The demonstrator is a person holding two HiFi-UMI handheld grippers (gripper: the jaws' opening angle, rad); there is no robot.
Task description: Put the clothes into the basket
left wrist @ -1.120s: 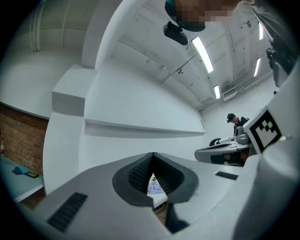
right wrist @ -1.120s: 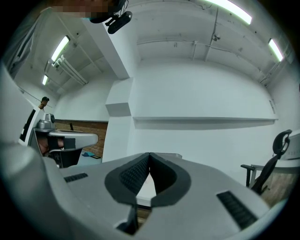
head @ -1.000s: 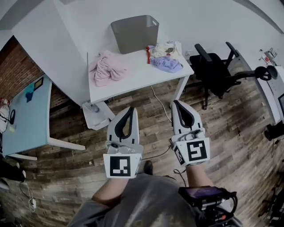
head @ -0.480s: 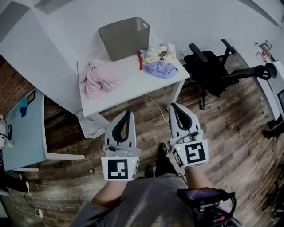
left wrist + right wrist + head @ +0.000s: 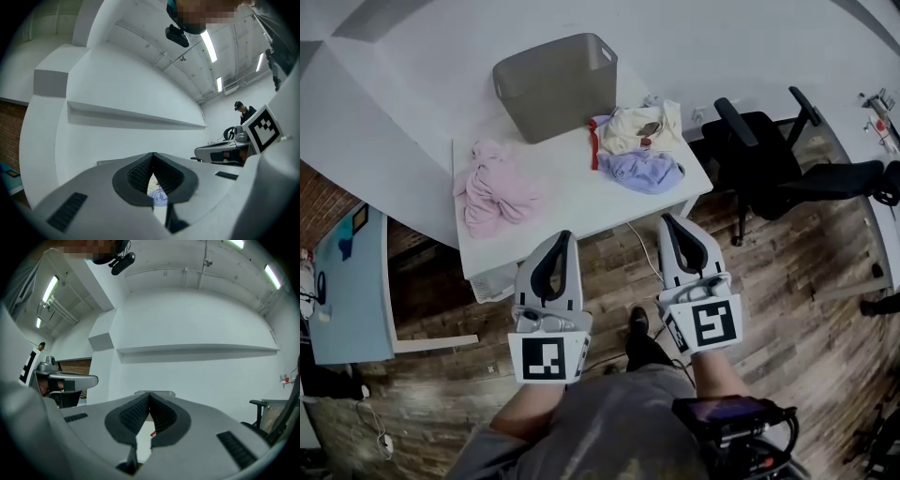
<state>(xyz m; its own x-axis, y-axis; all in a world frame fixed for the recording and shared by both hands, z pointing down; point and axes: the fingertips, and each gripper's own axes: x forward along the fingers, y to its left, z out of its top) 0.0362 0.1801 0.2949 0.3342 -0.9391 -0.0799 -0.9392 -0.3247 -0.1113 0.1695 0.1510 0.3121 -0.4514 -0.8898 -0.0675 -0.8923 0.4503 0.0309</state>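
Both claws are clenched with nothing in them. The left claw (image 5: 565,236) and right claw (image 5: 667,220) hover side by side over the floor (image 5: 787,309), just short of the counter's (image 5: 572,211) near edge. On the counter, pink clothes (image 5: 497,187) lie at the left and a purple piece (image 5: 642,172) and a cream piece (image 5: 639,127) at the right, all outside the grey basket (image 5: 558,84) at the back.

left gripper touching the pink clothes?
Apart. The head view shows the left gripper with its tip at the near edge of the table, and bare white tabletop between it and the pink clothes.
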